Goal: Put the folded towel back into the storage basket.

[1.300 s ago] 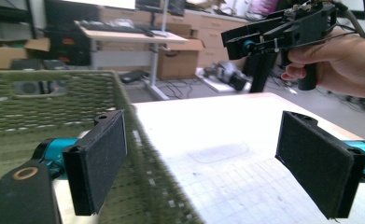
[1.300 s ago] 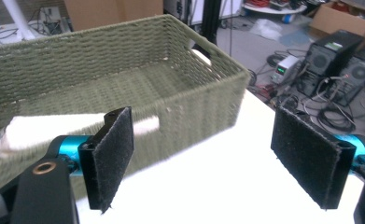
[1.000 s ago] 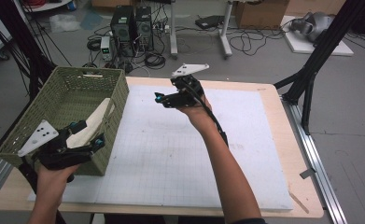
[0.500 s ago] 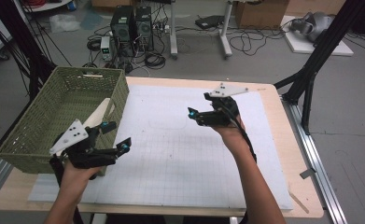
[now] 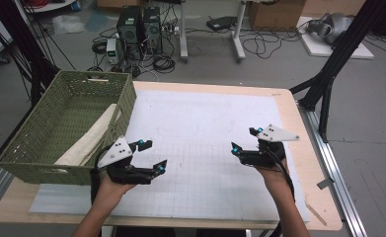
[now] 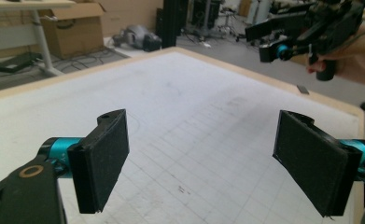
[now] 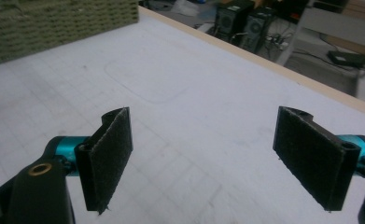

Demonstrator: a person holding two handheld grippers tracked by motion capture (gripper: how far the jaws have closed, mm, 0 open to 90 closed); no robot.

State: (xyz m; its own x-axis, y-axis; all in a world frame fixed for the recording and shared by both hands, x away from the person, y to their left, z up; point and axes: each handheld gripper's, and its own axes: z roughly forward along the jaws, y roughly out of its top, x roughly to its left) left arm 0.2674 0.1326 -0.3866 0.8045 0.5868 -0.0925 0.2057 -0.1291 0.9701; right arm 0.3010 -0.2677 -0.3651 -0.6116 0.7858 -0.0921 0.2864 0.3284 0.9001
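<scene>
My left gripper (image 5: pixel 151 155) hovers open over the white grid mat (image 5: pixel 200 128) at the front left, just right of the green woven basket (image 5: pixel 42 126). Its black pads (image 6: pixel 101 165) stand wide apart with nothing between them. A beige folded cloth (image 5: pixel 89 140) lies in the basket, leaning on its near wall. My right gripper (image 5: pixel 244 140) is open above the mat's right side, jaws pointing left, empty. From the left gripper view the right gripper (image 6: pixel 283 39) shows at the upper right, held by a hand. The basket's wall (image 7: pixel 54 23) stands at the far left in the right gripper view.
The mat covers a wooden table (image 5: pixel 289 106) with a bare rim on the right. Behind the table, computer towers (image 5: pixel 138 24), cables and a desk leg stand on the floor. A black frame strut (image 5: pixel 328 84) rises at the right; a metal rail (image 5: pixel 328 163) runs along that side.
Both grippers have pulled back toward the table's near edge. The left one left the basket and cloth and moved right; the right one came from the far middle to the right side.
</scene>
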